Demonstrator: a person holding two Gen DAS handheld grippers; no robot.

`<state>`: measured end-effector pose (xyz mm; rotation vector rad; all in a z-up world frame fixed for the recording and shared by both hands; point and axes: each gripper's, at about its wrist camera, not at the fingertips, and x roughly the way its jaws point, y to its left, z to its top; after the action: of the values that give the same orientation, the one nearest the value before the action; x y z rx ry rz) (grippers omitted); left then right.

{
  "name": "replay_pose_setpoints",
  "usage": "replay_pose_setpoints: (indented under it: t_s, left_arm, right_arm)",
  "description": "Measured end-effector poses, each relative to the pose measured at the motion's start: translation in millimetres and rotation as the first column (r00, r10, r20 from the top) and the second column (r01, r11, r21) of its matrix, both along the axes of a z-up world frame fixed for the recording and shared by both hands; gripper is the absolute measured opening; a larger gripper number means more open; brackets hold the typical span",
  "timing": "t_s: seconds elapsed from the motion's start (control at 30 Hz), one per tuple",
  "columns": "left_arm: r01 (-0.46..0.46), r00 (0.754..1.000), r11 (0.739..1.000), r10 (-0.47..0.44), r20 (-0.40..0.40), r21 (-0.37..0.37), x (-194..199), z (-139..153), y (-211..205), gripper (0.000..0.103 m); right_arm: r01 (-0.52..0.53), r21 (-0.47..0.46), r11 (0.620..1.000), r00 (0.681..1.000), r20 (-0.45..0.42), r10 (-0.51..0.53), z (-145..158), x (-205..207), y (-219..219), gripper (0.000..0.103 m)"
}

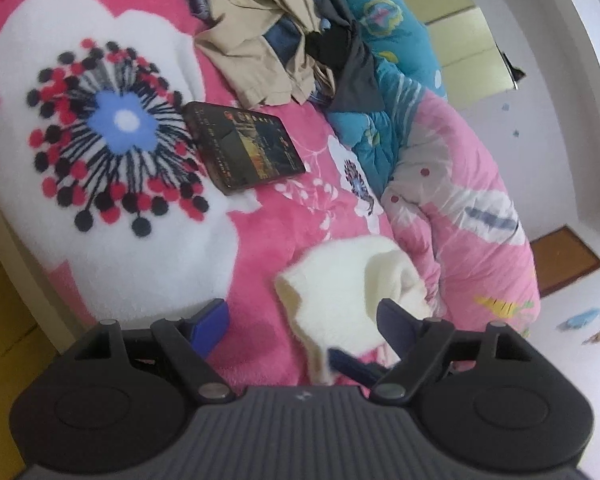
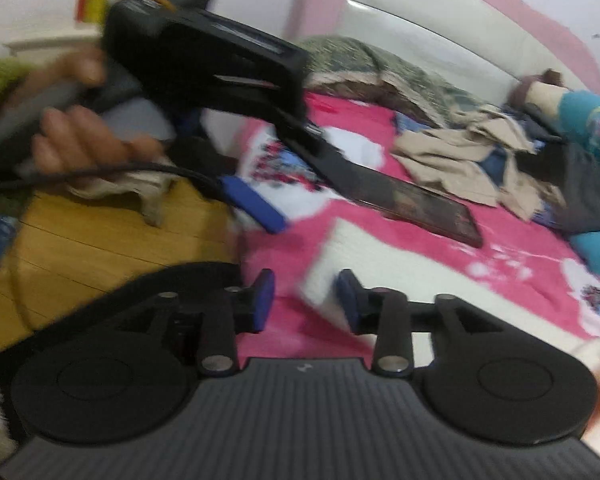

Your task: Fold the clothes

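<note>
A: Why does the white fluffy folded garment [image 1: 340,292] lie near the dark flat rectangular box [image 1: 246,146]?

B: I think it waits for folding. The left gripper [image 1: 300,320] stands wide open over it; the right gripper [image 2: 306,300] is half open, holding nothing.

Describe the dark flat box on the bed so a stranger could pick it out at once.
Start at the pink floral blanket covering the bed. Beside its big white flower with the blue centre lies the dark flat box, just below the pile of clothes. It is the only rigid, glossy, rectangular thing among soft fabrics.
</note>
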<state>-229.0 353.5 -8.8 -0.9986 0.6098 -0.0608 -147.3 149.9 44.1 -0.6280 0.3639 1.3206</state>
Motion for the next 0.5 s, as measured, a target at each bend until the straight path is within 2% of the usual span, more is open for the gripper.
replay_pose_setpoints:
  t_s: [0.1, 0.2, 0.33, 0.47, 0.5]
  left_arm:
    - [0.012, 1.0, 0.999, -0.012, -0.012, 0.038, 2, 6, -4, 0.082]
    - [0.034, 0.999, 0.994, -0.034, -0.004, 0.102, 1, 16, -15, 0.08]
    - [0.081, 0.997, 0.969, -0.077, -0.029, 0.231, 9, 25, -38, 0.08]
    - [0.052, 0.995, 0.967, -0.029, -0.095, 0.25, 24, 19, -48, 0.075]
    - [0.038, 0.995, 0.965, -0.012, -0.102, 0.261, 26, 19, -50, 0.069]
  right_arm:
    - [-0.026, 0.004, 1.0, 1.0, -0.013, 0.026, 3, -11, -7, 0.041]
    - [-0.004, 0.022, 1.0, 1.0, -0.018, 0.005, 11, -15, -22, 0.041]
    - [0.081, 0.057, 0.995, 0.995, -0.059, -0.077, 23, -9, -51, 0.043]
    - [0.185, 0.09, 0.979, 0.978, -0.117, -0.174, 27, 1, -78, 0.044]
    - [0.205, 0.095, 0.974, 0.974, -0.122, -0.193, 27, 2, -83, 0.044]
